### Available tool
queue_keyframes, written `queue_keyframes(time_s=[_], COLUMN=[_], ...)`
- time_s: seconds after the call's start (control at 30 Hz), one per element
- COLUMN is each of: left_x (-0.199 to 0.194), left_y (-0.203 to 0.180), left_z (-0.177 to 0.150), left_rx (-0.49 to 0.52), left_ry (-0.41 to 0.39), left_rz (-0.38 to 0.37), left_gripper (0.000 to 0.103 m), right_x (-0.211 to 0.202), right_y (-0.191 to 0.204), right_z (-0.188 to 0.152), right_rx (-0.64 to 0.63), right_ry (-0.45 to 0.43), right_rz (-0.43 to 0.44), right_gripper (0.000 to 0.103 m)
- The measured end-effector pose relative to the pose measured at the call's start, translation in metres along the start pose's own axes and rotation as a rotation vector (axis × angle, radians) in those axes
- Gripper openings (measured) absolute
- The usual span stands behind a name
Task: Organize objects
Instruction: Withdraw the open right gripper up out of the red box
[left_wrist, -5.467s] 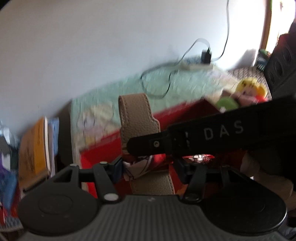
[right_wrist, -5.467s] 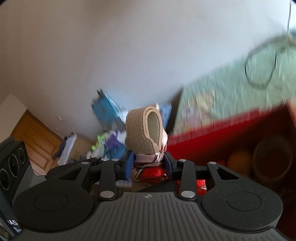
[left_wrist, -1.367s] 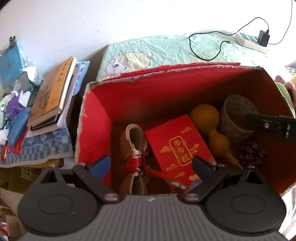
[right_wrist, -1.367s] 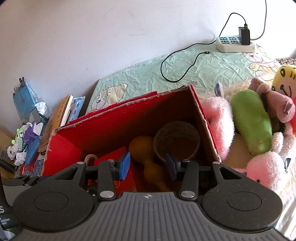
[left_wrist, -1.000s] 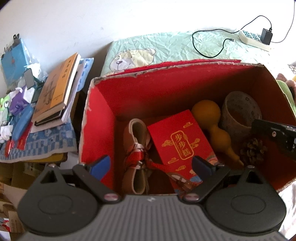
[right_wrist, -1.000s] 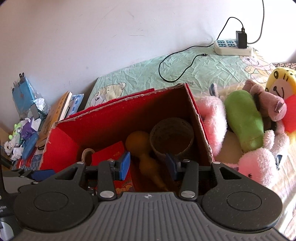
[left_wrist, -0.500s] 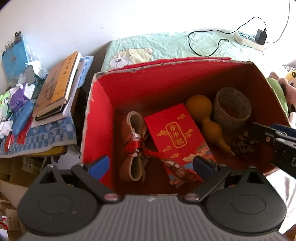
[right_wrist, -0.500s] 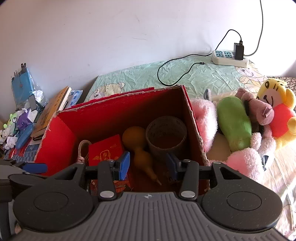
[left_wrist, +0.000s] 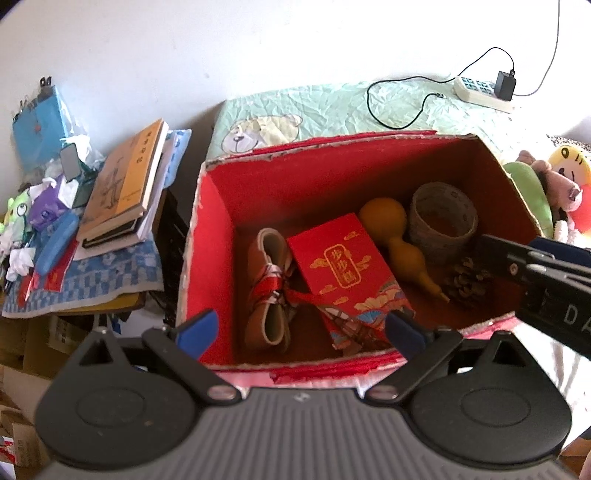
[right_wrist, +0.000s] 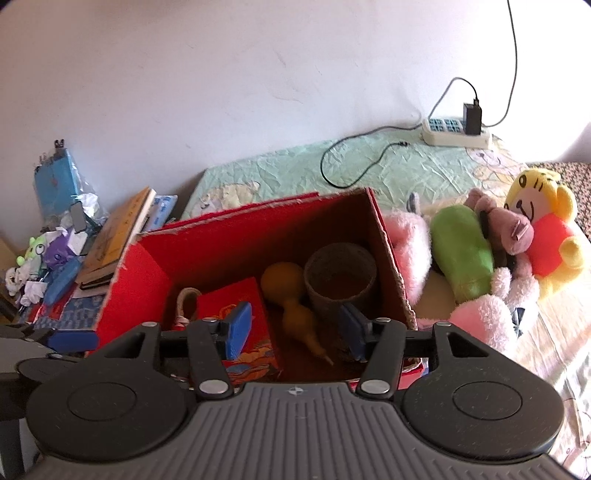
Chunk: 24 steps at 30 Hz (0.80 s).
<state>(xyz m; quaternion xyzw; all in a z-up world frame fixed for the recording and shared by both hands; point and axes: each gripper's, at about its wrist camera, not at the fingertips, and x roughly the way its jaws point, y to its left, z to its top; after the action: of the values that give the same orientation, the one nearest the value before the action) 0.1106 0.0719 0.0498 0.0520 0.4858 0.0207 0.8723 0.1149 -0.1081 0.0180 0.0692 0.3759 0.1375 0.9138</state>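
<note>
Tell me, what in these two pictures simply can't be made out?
- Pine cone: left view, partly covered by the right gripper; in the right view, hidden behind a finger.
- Inside of the woven cup: both views, too shadowed to see contents.
- Beige strap bundle: right view, mostly behind the red packet.
- Book title: too small.

The left gripper (left_wrist: 301, 328) points steeply down over the near edge of the open red cardboard box (left_wrist: 210, 258), with its blue-padded jaws wide apart and nothing between them. The right gripper (right_wrist: 295, 328) hangs over the same near edge, tilted down less steeply; its jaws are opening and hold nothing.
</note>
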Motion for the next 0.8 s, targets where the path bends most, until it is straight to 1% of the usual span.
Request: queue_keyframes(time_s=[0.27, 0.57, 0.67, 0.8], left_x=[-0.007, 0.002, 0.007, 0.015], left_y=[0.0, -0.017, -0.023, -0.026], left_z=[-0.015, -0.038, -0.044, -0.052], left_rx=[-0.028, -0.008, 0.009, 0.007], left_ry=[0.017, 0.102, 0.13, 0.182], left_rz=[0.002, -0.02, -0.004, -0.01], left_gripper=[0.098, 0.098, 0.098, 0.098], right_x=[-0.011, -0.022, -0.021, -0.02], right_y=[0.002, -0.005, -0.007, -0.008], right_z=[-0.011, -0.029, -0.035, -0.044], right_rx=[-0.015, -0.003, 0.005, 0.008], right_ry=[0.011, 0.047, 0.075, 0.116], right_rz=[0.014, 0.012, 0.008, -0.001], right_gripper=[0.056, 0.056, 0.056, 0.057])
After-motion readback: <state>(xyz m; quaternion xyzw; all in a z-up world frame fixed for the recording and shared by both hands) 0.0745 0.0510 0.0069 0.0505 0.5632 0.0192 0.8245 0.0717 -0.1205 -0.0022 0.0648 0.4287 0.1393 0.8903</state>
